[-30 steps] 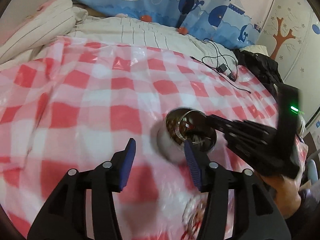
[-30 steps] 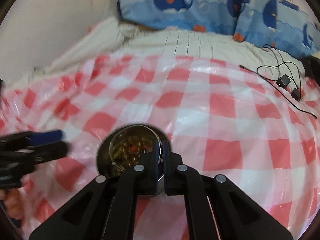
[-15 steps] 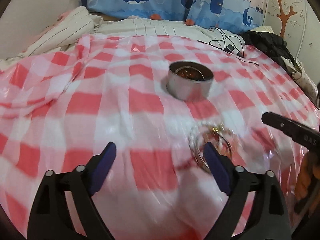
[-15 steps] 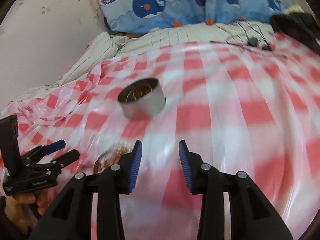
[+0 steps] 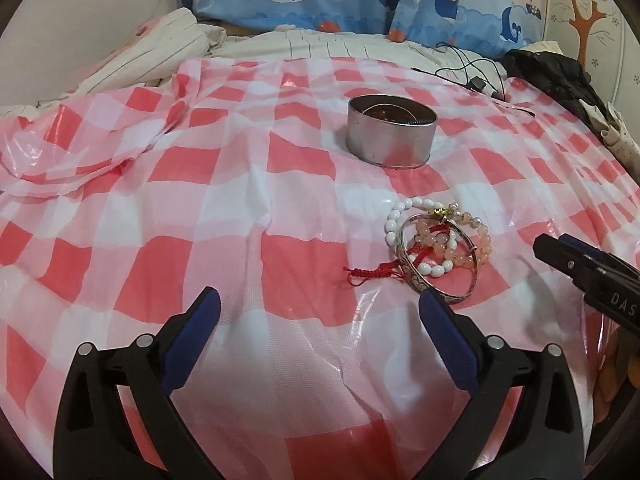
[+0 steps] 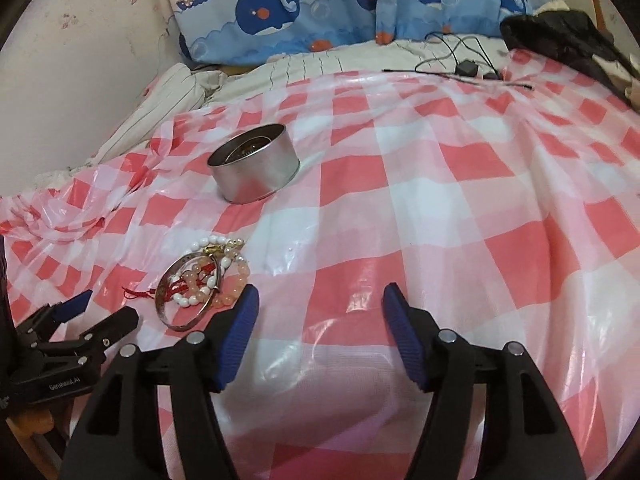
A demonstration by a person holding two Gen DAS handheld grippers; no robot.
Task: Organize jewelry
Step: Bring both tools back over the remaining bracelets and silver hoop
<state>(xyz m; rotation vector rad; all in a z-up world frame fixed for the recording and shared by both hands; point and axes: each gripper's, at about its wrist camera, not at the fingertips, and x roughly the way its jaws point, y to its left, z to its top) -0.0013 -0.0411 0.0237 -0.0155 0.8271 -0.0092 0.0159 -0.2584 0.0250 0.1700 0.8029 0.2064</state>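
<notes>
A small heap of jewelry is lying on the red-and-white checked plastic sheet (image 5: 224,168) covering the bed: a silver bangle (image 5: 438,258) is resting over a white bead bracelet (image 5: 394,222), a peach bead bracelet (image 5: 482,246) and a red knotted cord (image 5: 374,272), all tangled and touching. A round metal tin (image 5: 390,138) is standing upright farther back on the sheet, apart from the heap, with dark contents barely showing inside.

The left hand-held gripper (image 5: 318,308) is pointing down at the sheet, its jaws spread wide and having just been opening, with nothing between them; the heap is sitting just beyond its right blue pad. The right hand-held gripper (image 6: 320,300) is angling down likewise, jaws released and having just been opening, only bare sheet between them, the heap lying just left of its left pad. Each gripper is showing at the edge of the other's view. Whale-print pillows (image 6: 280,12) and a black cable (image 6: 460,60) are lying behind.
</notes>
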